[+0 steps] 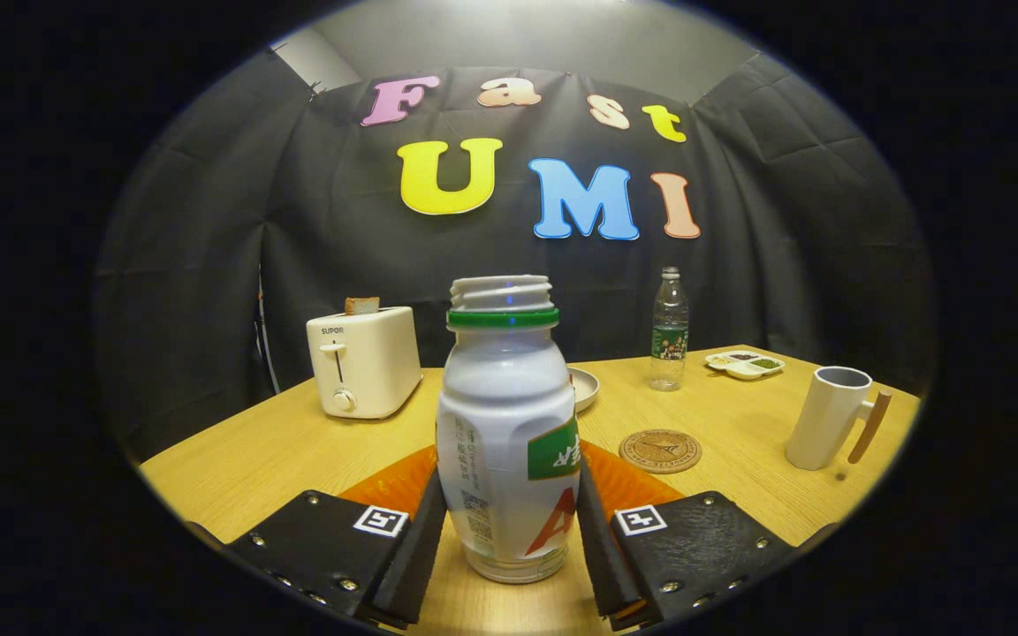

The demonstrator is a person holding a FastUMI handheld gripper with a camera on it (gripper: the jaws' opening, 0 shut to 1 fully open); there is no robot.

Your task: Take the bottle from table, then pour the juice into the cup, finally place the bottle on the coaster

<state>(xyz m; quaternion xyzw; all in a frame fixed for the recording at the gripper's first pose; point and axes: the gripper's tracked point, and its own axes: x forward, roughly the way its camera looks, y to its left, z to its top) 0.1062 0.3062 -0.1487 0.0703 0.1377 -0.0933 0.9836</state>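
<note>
You're in a staged booth dressed as a breakfast corner: black cloth wall behind a wooden table with a toaster, plate, water bottle, snack tray and cup.

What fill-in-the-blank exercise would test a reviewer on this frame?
1. The uncapped white plastic bottle stands between the tool's two ____.
2. The round cork coaster lies between the bottle and the white ____ with a wooden handle.
3. A slice of ____ sticks out of the white toaster.
4. The clear water bottle stands beside a divided ____.

Missing: fingers; cup; bread; tray
</note>
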